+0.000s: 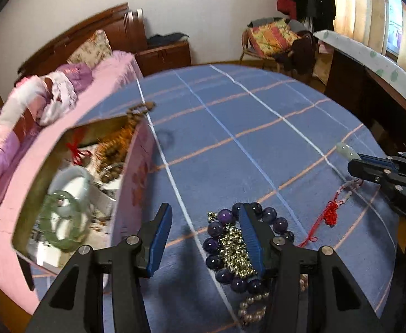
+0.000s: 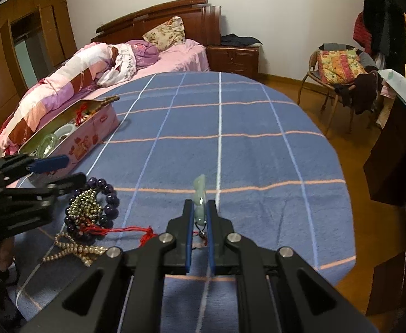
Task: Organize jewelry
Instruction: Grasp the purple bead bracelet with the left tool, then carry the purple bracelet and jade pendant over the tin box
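My right gripper (image 2: 200,206) is shut on a pale green jade pendant (image 2: 199,191) and holds it above the blue checked cloth (image 2: 244,152). The pendant's red cord (image 2: 119,230) trails left to the jewelry pile. In the left wrist view the same pendant (image 1: 347,149) sticks out of the right gripper (image 1: 354,163). My left gripper (image 1: 205,209) stands open over a purple bead bracelet (image 1: 216,227), with its right-hand finger across the ring. A gold bead chain (image 1: 233,247) lies inside the bracelet and a pearl strand (image 1: 254,308) lies below it. Nothing is pressed between the left pads.
An open pink tin box (image 1: 136,180) stands at the left on the cloth, holding a green bangle (image 1: 61,222), a white bangle and brown wooden beads (image 1: 136,113). A bed (image 2: 91,63) lies behind it. A chair (image 2: 338,69) and dark desk (image 2: 391,152) stand at the right.
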Available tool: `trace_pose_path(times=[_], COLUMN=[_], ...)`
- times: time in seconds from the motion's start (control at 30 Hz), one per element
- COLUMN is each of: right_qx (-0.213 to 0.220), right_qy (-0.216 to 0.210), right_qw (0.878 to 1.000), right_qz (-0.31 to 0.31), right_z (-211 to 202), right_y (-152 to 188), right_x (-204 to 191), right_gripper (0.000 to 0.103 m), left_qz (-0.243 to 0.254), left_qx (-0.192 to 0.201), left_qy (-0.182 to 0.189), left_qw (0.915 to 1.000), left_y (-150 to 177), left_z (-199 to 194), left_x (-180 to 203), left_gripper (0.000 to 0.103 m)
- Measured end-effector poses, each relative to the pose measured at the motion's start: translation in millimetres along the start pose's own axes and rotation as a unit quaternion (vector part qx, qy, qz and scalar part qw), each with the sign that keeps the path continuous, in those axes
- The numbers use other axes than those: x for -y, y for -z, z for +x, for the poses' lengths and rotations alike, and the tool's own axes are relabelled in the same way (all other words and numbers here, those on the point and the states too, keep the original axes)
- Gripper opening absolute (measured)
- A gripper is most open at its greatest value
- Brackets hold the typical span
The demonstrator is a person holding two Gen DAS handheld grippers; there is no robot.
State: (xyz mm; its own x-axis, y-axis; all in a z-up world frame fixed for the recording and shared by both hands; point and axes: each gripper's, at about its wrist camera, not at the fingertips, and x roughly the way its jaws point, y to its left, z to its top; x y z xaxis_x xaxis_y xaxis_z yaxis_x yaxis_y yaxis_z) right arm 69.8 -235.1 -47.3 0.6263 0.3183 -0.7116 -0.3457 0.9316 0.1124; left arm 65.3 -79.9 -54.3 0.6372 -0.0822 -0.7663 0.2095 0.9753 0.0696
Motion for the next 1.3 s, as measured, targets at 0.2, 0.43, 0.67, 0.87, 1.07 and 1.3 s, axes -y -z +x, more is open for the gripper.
trace_pose_path(times=[0.2, 0.43, 0.67, 0.87, 1.07, 1.3], right_qx=[-0.005, -0.003, 0.008, 0.022, 0.035, 0.059], right_qy=[-0.01, -0.015, -0.018, -0.022, -0.028, -0.037], right_qw=[1.0, 1.0, 1.0, 1.0, 0.999, 0.998], right_qz=[-0.001, -0.003, -0.003, -0.002, -0.001, 0.0], right_z=[3.6, 2.1, -4.1, -11.9, -19.1, -34.4], right_y=[3.1, 3.6, 2.5, -2.3, -6.8, -18.3], right_x=[-4.3, -8.6, -9.1, -11.3, -14.4, -19.6], right_gripper=[0.011, 0.011, 0.011, 0.011, 0.011, 0.011], left_qz=[0.009, -0.008, -0.048, -0.063, -0.061, -0.06], left_qx=[-0.021, 0.009, 0.066, 0.097, 0.124, 0.131], left_qy=[0.034, 0.042, 0.059, 0.063, 0.075, 0.065], left_qw=[0.9992, 0.9991, 0.9949, 0.9913, 0.9876, 0.9874], left_y=[-2.0, -1.5, -12.7, -17.8, -23.9, -25.0], left_z=[19.2, -3.4, -52.3, -77.8, -97.9, -107.0], left_x=[8.7, 2.6, -21.5, -31.3, -33.1, -38.2], left_gripper=[0.031, 0.013, 0.013, 0.013, 0.013, 0.013])
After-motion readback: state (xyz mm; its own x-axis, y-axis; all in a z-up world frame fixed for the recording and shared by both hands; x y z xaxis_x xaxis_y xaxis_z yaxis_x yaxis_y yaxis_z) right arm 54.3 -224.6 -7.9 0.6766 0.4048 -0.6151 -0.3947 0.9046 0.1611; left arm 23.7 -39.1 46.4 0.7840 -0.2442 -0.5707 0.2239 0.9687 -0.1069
